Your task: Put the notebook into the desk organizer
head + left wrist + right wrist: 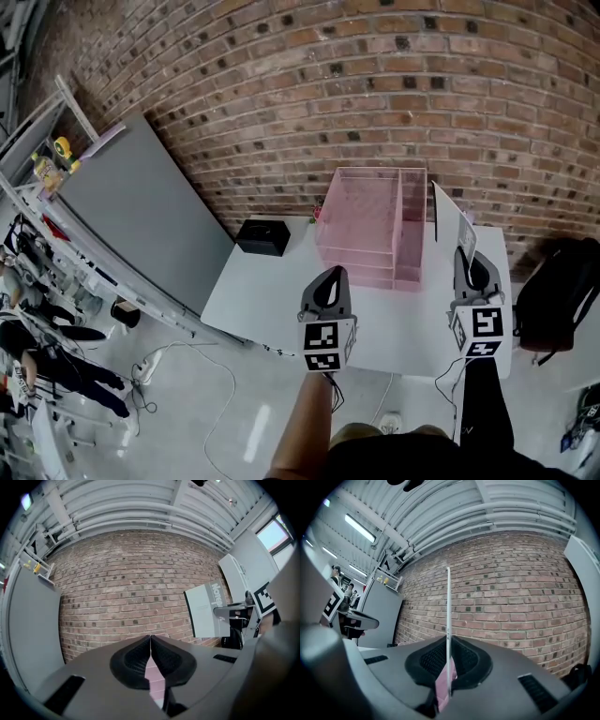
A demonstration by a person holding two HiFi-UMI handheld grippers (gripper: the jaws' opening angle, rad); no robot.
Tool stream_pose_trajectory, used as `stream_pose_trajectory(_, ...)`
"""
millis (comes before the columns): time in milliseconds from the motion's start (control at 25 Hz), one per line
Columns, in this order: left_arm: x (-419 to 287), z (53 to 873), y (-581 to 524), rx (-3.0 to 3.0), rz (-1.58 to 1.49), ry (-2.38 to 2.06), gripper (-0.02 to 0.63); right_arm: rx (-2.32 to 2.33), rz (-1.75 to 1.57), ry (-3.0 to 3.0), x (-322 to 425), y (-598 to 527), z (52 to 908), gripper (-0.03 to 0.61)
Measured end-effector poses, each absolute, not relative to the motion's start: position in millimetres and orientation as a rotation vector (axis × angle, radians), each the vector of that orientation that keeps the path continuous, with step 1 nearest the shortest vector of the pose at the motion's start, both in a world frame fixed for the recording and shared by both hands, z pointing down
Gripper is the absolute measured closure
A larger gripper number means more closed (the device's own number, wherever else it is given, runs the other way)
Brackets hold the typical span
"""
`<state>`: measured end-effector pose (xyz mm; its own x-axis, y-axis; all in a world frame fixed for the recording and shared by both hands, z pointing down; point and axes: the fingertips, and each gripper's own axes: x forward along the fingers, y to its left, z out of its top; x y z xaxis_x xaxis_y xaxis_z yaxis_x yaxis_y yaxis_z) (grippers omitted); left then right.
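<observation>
The right gripper [466, 258] is clamped on the notebook [451, 221], held upright at the right of the head view, just beside the pink organizer [361, 211] on the white table [272, 286]. The left gripper [331, 277] is closed and empty. The person should probably hold the notebook vertical, line it up over the organizer's narrow right slot, then lower it before releasing.

The desk organizer [361, 211] looked like pink wire mesh. The table [262, 291] was smooth, matt white, and the wall [375, 75] was rough brick.
</observation>
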<state>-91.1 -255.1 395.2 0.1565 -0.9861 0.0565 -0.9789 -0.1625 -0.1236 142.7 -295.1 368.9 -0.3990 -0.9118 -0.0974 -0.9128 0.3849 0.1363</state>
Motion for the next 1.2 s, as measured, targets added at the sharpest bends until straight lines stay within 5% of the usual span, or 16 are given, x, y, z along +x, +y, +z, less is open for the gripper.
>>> stream_pose_trajectory(1200, -121.4, 375.0, -297.1, -2.335, -0.2, 1.893, 0.597, -1.776, 0.174, 2.558, 119.6, -335.9, 373.2, 0.551)
